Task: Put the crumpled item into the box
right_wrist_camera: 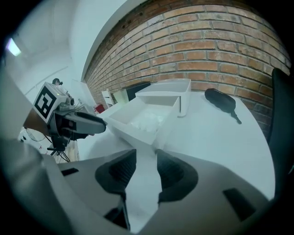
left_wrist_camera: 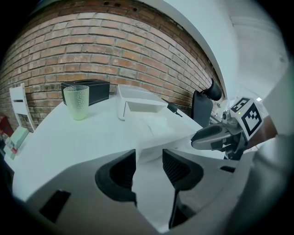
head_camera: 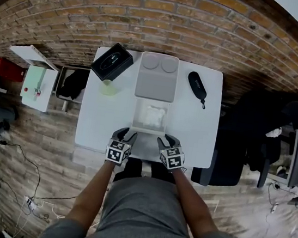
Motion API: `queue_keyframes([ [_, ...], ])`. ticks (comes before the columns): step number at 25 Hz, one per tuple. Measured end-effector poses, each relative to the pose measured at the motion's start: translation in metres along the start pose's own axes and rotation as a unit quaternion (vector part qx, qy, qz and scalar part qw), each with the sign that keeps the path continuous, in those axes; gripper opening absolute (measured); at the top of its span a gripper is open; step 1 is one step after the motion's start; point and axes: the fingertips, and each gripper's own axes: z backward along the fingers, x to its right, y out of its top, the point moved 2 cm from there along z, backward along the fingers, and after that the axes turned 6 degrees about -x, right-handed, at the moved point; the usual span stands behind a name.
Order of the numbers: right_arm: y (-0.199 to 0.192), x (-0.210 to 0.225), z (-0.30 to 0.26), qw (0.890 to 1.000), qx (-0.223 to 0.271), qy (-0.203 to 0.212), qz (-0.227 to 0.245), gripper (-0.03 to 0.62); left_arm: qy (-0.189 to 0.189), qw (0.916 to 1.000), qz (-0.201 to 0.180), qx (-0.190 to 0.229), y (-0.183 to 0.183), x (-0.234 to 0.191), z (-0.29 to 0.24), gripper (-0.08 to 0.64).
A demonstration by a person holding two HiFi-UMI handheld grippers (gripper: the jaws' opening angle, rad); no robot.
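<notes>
Head view, one moment.
- Table (head_camera: pixel 98 118): white, on a brick floor.
- Box (head_camera: pixel 134 115): white, open, mid-table, with its lid (head_camera: pixel 157 78) folded back flat on the far side.
- Crumpled item (head_camera: pixel 154 116): white, lying inside the box tray.
- Cup (head_camera: pixel 108 87): pale green, upright, just left of the lid.
- Black box (head_camera: pixel 112 61): behind the cup, at the far left corner.
- Black case (head_camera: pixel 196 86): right of the lid and apart from it.
- Left gripper (head_camera: pixel 125 135): at the box's near left corner. In the left gripper view the jaws stand apart with the white box edge between them, and the pads do not grip it.
- Right gripper (head_camera: pixel 162 141): at the near right corner. In the right gripper view the jaws stand narrower, about half closed. The box corner reaches in at their tips, with a gap on each side, so nothing is grasped.
</notes>
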Motion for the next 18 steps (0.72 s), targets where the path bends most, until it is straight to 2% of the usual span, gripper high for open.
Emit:
queue_keyframes([
  [4,0.0015,0.0017,0.0001,1.0,0.006,-0.01,-0.008,0.111,-0.002,1.0,0.0,0.006,0.003,0.0032,0.0,0.166],
  [8,0.0018,0.0038,-0.0006,1.0,0.002,-0.011,-0.018,0.109,0.006,0.9998,0.018,0.007,0.0041,-0.0005,-0.0002,0.128],
  [12,0.0027,0.0057,-0.0005,0.999,0.0,-0.008,-0.037,0.087,0.02,0.9998,0.006,-0.004,0.0032,-0.0016,-0.0005,0.118],
  [18,0.0025,0.006,-0.0001,0.999,-0.001,-0.007,-0.036,0.086,0.026,0.9996,0.011,-0.009,0.0031,-0.0008,-0.0005,0.117],
])
